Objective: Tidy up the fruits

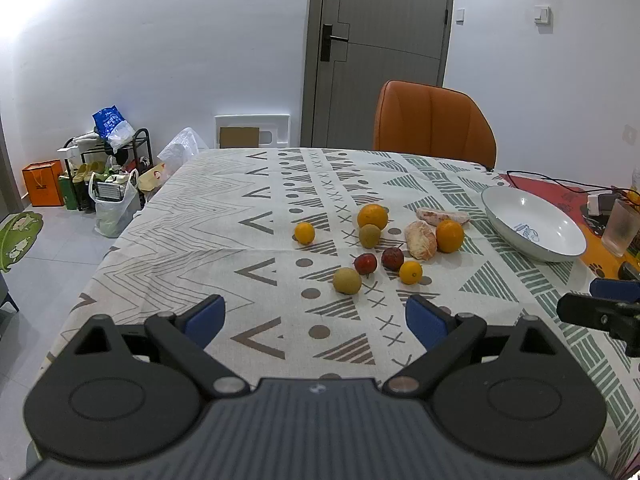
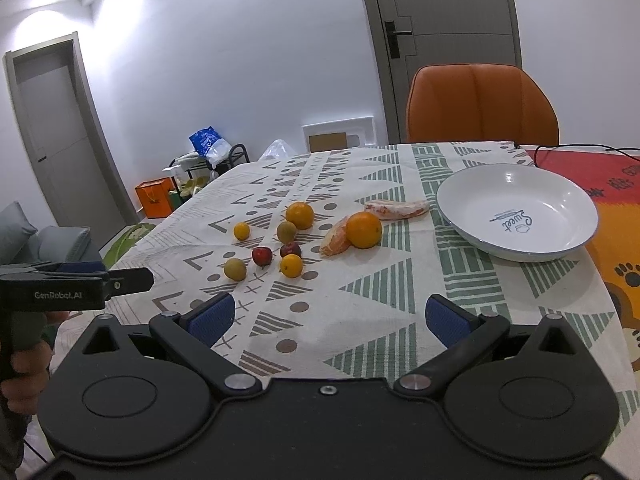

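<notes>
Several fruits lie loose on the patterned tablecloth: two large oranges (image 1: 372, 216) (image 2: 363, 229), small yellow citrus (image 1: 304, 233) (image 2: 291, 265), two brownish-green round fruits (image 1: 347, 280), two red fruits (image 1: 365, 263) (image 2: 262, 256) and two peeled pinkish segments (image 1: 420, 239) (image 2: 396, 209). An empty white bowl (image 1: 534, 229) (image 2: 516, 210) stands to their right. My left gripper (image 1: 316, 320) is open over the cloth, short of the fruits. My right gripper (image 2: 328, 318) is also open, nearer the bowl, holding nothing.
An orange chair (image 1: 434, 122) stands at the table's far side. A cable (image 1: 560, 184), a glass (image 1: 622, 227) and small items lie on the red mat at the right. The table's left edge drops to a floor with bags and a shoe rack (image 1: 108, 168).
</notes>
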A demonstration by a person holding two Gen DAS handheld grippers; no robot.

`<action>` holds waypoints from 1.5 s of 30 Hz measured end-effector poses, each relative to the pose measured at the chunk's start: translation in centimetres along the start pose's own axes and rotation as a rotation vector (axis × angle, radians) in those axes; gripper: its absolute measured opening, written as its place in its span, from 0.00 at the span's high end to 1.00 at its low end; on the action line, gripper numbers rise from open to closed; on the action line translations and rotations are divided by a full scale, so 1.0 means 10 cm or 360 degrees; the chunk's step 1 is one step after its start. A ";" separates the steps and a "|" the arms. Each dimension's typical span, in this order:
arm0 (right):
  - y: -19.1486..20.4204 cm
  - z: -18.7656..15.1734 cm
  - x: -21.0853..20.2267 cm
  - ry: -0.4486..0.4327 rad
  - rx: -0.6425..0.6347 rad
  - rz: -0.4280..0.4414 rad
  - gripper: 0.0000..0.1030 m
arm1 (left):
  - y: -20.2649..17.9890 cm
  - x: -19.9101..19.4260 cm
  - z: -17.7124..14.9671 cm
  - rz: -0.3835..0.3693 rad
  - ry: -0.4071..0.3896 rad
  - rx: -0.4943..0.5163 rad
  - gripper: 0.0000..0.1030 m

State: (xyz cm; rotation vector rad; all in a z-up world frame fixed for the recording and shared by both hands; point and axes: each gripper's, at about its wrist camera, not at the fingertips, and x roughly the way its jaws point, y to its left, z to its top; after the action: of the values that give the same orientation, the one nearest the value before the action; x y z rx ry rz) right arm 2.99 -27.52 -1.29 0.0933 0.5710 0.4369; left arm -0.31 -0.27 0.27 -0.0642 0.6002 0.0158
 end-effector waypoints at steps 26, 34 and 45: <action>0.00 -0.03 0.03 0.0023 -0.0017 -0.0009 0.00 | 0.02 -0.02 -0.02 0.0000 -0.0044 0.0008 0.07; -0.04 -0.05 0.12 0.0035 -0.0006 0.0040 0.00 | -0.02 0.10 -0.06 -0.0020 -0.0034 0.0020 0.07; -0.05 -0.05 0.30 0.0020 -0.0002 0.0057 0.00 | 0.02 0.31 -0.06 -0.0018 -0.0017 -0.0056 0.08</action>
State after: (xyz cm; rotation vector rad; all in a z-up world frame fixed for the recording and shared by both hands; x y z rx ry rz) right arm 5.21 -26.72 -3.34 0.0999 0.5821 0.4727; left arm 1.92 -0.09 -2.04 -0.1018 0.5891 0.0157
